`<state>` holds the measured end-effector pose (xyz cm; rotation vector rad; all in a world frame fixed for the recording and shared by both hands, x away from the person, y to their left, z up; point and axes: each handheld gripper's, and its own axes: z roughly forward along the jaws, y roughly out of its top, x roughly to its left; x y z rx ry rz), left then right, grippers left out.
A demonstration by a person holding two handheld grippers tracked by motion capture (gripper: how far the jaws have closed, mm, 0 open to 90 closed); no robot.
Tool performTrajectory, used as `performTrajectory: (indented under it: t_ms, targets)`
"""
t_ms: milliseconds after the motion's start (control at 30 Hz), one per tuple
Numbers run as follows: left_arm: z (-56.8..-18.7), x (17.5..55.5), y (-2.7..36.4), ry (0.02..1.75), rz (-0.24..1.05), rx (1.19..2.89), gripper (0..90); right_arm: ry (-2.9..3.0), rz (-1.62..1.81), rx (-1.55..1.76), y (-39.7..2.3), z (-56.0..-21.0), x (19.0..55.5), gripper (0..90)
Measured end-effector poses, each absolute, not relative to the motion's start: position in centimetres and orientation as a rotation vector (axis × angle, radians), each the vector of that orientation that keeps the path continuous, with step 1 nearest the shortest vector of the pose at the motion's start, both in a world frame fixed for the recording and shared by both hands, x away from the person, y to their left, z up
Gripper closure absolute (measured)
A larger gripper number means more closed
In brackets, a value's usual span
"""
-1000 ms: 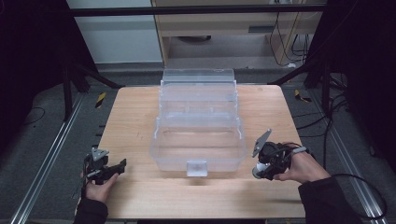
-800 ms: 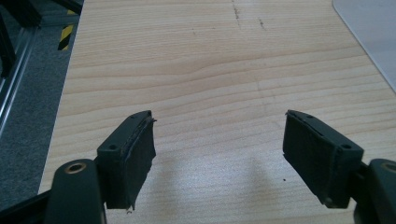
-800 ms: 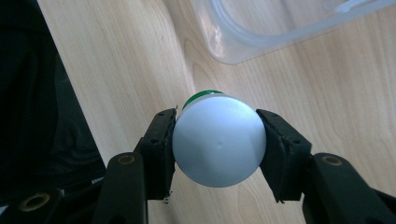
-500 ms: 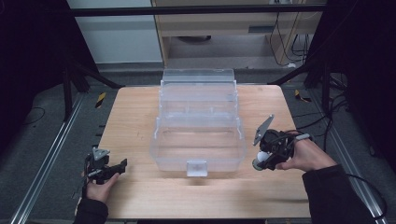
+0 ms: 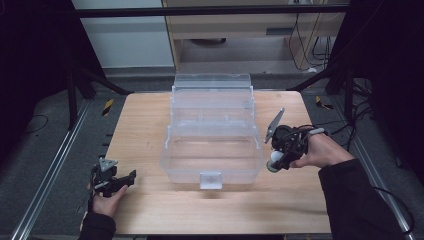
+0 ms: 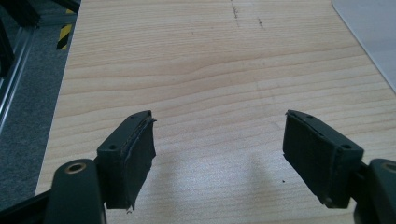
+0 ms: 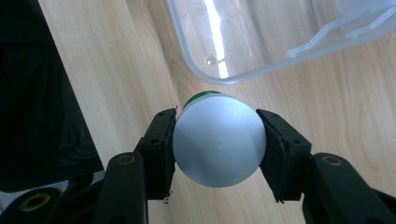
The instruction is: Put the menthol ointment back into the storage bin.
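I work at a lab-type recording station. The wooden table (image 5: 150,125) stands inside a dark metal frame (image 5: 75,85), on grey carpet. Black-and-yellow hazard tape (image 5: 107,106) marks the floor left of the table. Beyond the table's far edge stands a cabinet (image 5: 240,30), with loose cables (image 5: 305,35) hanging beside it.

One clear plastic tiered box (image 5: 212,132) at centre of one wooden counter (image 5: 145,125). One round silver-capped can (image 7: 217,140) at 4 o'clock. Two grippers: left gripper (image 5: 116,182) at 8 o'clock, right gripper (image 5: 276,159) at 4 o'clock.
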<state>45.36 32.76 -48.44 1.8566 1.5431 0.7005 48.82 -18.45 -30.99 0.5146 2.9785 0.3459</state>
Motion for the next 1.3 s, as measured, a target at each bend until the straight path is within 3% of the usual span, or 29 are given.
performTrajectory:
  t_ms: [600, 1300]
  targets:
    - [-48.4, 45.5, 32.8, 1.54, 0.701, 1.858, 24.5, 2.993, 0.356, 0.445, -15.8, -29.8, 51.2, 50.2]
    - [-48.3, 45.5, 32.8, 1.535, 0.703, 1.861, 24.6, 3.015, 0.346, 0.389, -13.2, -33.1, 53.3, 50.2]
